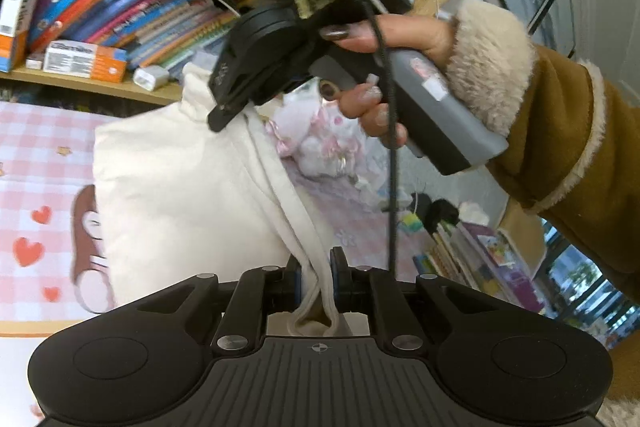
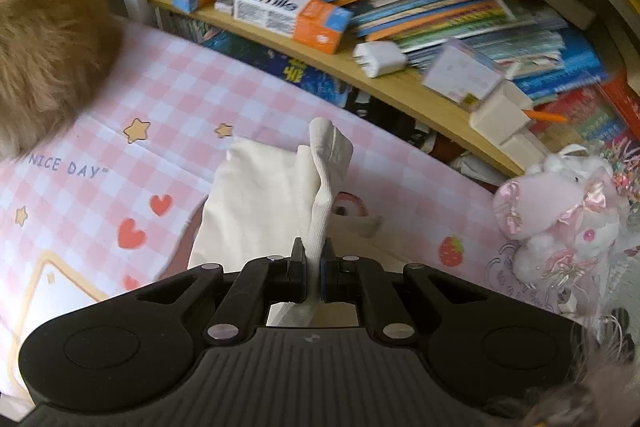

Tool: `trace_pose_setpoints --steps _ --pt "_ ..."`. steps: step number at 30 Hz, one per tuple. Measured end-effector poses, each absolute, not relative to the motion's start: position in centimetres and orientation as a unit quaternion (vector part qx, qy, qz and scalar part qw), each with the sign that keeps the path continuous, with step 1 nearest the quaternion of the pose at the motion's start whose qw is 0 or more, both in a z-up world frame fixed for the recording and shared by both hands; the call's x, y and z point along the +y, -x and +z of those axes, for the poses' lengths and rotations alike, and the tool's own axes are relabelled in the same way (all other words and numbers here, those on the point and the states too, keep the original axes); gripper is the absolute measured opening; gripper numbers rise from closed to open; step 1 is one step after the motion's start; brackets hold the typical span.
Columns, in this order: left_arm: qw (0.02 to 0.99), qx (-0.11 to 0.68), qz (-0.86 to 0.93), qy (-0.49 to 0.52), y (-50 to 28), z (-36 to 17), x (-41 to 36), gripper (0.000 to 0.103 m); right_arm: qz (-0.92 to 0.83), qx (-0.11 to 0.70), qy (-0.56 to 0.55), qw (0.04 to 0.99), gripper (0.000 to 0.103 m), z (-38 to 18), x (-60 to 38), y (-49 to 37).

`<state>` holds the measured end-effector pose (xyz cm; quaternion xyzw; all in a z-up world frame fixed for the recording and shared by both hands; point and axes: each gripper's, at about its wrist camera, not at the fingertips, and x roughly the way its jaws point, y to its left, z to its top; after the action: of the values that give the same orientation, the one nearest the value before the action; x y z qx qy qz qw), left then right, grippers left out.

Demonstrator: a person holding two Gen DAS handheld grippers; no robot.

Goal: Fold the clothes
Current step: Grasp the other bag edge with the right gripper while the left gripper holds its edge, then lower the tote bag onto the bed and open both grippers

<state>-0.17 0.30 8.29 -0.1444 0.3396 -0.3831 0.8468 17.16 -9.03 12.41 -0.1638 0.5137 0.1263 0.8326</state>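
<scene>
Pink checked bedding with hearts and stars (image 2: 132,115) covers the surface, and over it hangs a cream garment (image 1: 172,187), lifted between the two claws with its lower part draping toward the sheet. It looks soft, light and limp, a knit that sags wherever it is not held, so I judge it will fold easily but slump and bunch unless taken by firm edges such as a ribbed hem or a seam. The left gripper (image 1: 315,281) is closed narrow on a gathered, folded edge of the cloth, with a loop of fabric poking out behind its jaws. The right gripper (image 2: 315,267) is pinched tight on a ribbed strip of the same garment, and a person's hand (image 1: 384,67) in a fleece-cuffed brown sleeve works its handle. Beyond lie a white and pink plush toy (image 2: 568,211) at the bed's edge and a low wooden shelf (image 2: 400,99) crowded with books and small boxes.
</scene>
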Motion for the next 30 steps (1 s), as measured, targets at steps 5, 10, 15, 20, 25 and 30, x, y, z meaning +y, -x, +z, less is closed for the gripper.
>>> trace_pose_setpoints --steps 5,10,15,20,25,30 --pt "0.85 0.352 -0.37 0.13 0.5 8.3 -4.7 0.011 0.138 0.504 0.136 0.842 0.005 11.7 -15.6 -16.9" --pt "0.843 0.38 -0.366 0.106 0.7 7.3 -9.2 0.011 0.146 0.506 0.099 0.844 0.005 10.0 -21.2 -16.6" --pt "0.834 0.411 -0.362 0.066 1.4 5.7 -12.5 0.011 0.141 0.518 0.066 0.841 0.005 7.4 -25.3 -16.2" --pt "0.82 0.444 -0.359 0.04 2.1 4.4 -14.9 0.022 0.136 0.535 0.029 0.833 0.006 4.6 -28.2 -15.9" --pt "0.79 0.453 -0.411 0.044 3.7 4.3 -15.3 0.036 0.096 0.555 -0.003 0.826 0.045 2.0 -30.5 -15.5" --pt "0.818 0.432 -0.366 0.1 4.6 4.8 -9.4 0.038 0.088 0.579 -0.071 0.807 0.053 1.0 -33.7 -12.7"
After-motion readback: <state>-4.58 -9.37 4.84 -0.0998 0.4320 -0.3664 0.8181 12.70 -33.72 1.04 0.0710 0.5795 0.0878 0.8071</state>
